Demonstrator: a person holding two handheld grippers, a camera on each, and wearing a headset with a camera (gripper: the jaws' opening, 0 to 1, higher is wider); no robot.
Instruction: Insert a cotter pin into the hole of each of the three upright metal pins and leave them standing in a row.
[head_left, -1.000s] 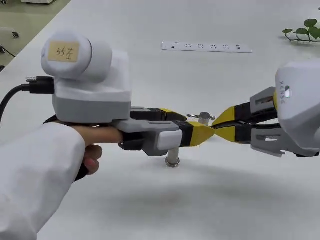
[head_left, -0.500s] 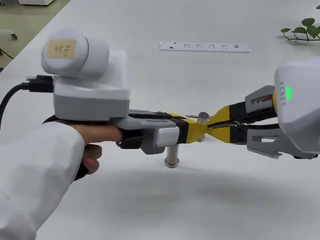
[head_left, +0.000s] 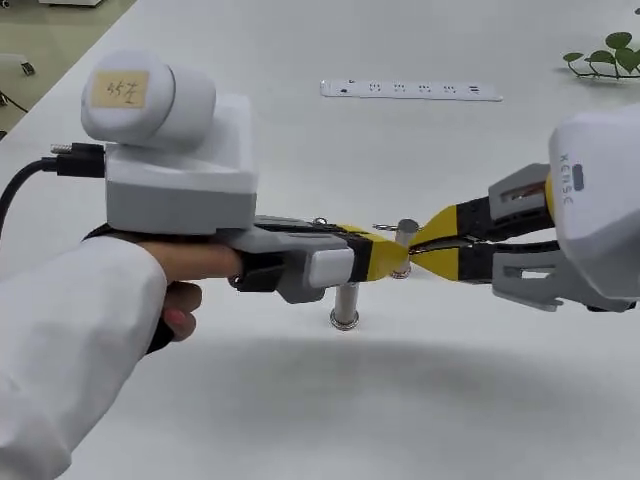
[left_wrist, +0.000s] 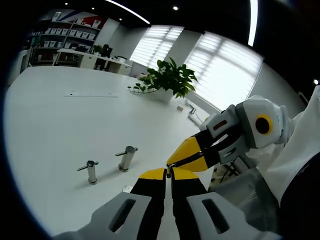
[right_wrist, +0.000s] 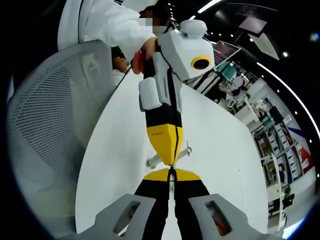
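Head view: left claw (head_left: 397, 259) and right claw (head_left: 424, 255), both clenched, meet tip to tip above the white surface (head_left: 450, 390), two upright metal pins counted, near pin (head_left: 346, 303) and far pin (head_left: 407, 233); left gripper view: two standing pins, each carrying one cotter pin (left_wrist: 86, 167); right gripper view: one pin just beside the meeting tips.

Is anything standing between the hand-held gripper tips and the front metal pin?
Nothing visible. The front metal pin stands under the left hand-held gripper, with bare table around it and its top hidden by that gripper. The right hand-held gripper meets the left one tip to tip.
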